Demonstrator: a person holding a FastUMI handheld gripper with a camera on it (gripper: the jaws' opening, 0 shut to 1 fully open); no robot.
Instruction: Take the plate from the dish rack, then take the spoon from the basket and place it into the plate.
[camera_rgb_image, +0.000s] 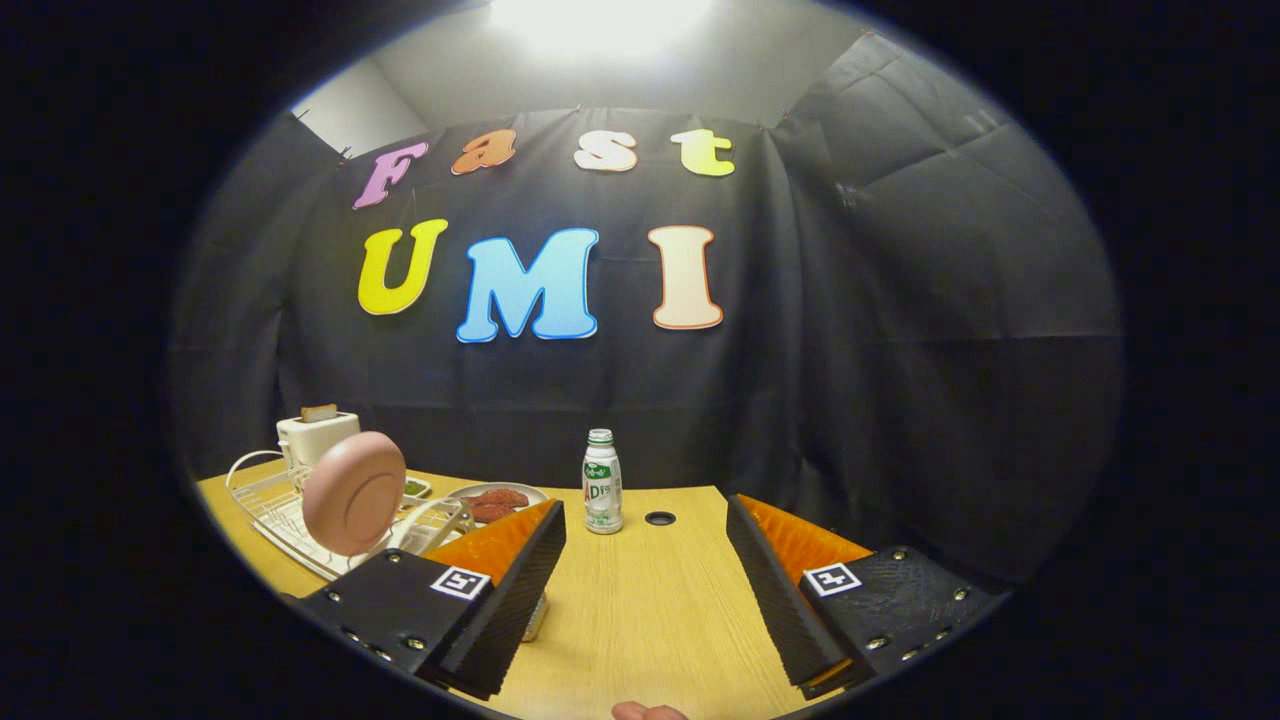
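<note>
A pink plate (354, 492) stands upright on edge in a white wire dish rack (270, 505), off to the left of my left finger and a little beyond it. My gripper (645, 545) is open above the wooden table (640, 600), its two fingers spread wide with nothing between them. The left finger hides the near end of the rack. I see neither a basket nor a spoon clearly; a small pale object pokes out under the left finger and I cannot tell what it is.
A white toaster (316, 437) with a slice in it stands behind the rack. A plate of reddish food (497, 502) and a small dish of greens (415, 487) lie behind the left finger. A small white bottle (602, 482) stands ahead, a round cable hole (660, 518) beside it.
</note>
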